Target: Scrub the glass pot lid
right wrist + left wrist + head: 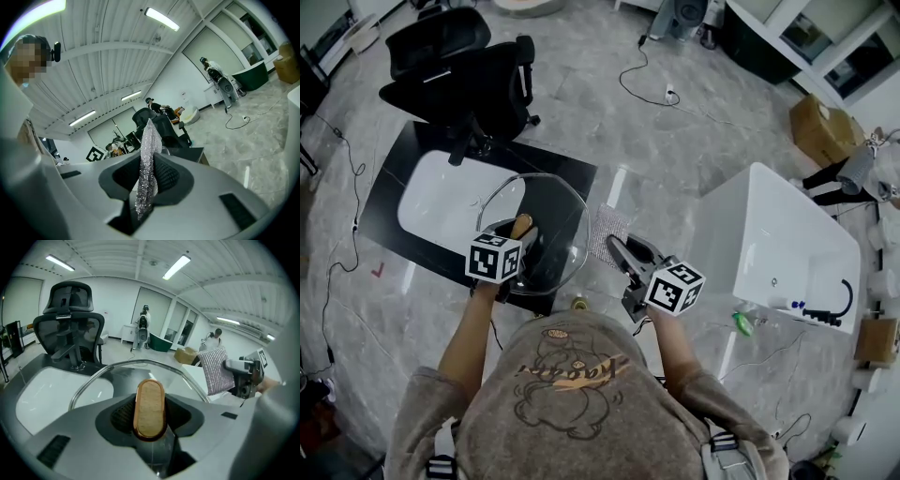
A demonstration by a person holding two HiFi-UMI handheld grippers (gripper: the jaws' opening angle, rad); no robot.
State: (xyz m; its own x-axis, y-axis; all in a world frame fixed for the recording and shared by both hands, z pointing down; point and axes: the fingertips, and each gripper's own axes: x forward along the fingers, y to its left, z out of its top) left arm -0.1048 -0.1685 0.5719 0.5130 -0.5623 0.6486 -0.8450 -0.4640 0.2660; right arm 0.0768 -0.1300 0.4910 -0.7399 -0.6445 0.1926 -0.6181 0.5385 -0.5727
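The glass pot lid [553,220] with its metal rim is held up on edge over the black table [389,183]. My left gripper [523,246] is shut on the lid's wooden knob [521,226]. In the left gripper view the oval knob [150,404] sits pinched between the jaws of the left gripper [151,422], and the glass [126,376] spreads out beyond it. My right gripper [617,249] is shut on a silvery scrubbing cloth [607,232], which hangs just right of the lid's rim. That cloth [149,154] stands upright in the right gripper [147,178].
A white basin [441,202] lies on the black table behind the lid. A black office chair [459,70] stands beyond it. A white tub [787,248] sits to the right, with a cardboard box [823,131] farther back. Cables run across the marble floor.
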